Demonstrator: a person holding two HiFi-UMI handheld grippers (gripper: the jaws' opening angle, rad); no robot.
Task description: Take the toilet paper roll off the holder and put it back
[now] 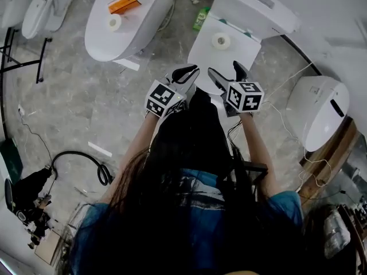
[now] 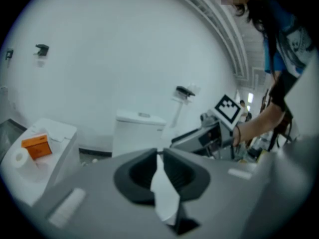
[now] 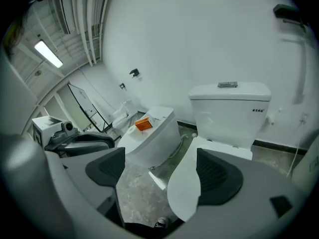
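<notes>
A white toilet paper roll (image 1: 221,40) lies on the closed lid of the toilet (image 1: 213,62) straight ahead. My two grippers hover side by side just short of that lid. The left gripper (image 1: 186,72) (image 2: 159,156) is shut, its pads meeting at the tips, and only a white sliver shows in the slit behind them. My right gripper (image 1: 226,73) (image 3: 159,168) is open and empty, with the lid (image 3: 184,183) visible between its jaws. A black wall holder (image 2: 185,90) (image 3: 286,11) sits beside the tank (image 3: 230,111), bare of any roll.
A second toilet (image 1: 123,19) stands to the left, with an orange box (image 1: 124,3) (image 3: 143,124) and another roll (image 1: 114,22) (image 2: 20,158) on its lid. A third toilet (image 1: 318,110) is at the right. A green bottle (image 1: 200,17) and cables lie on the floor.
</notes>
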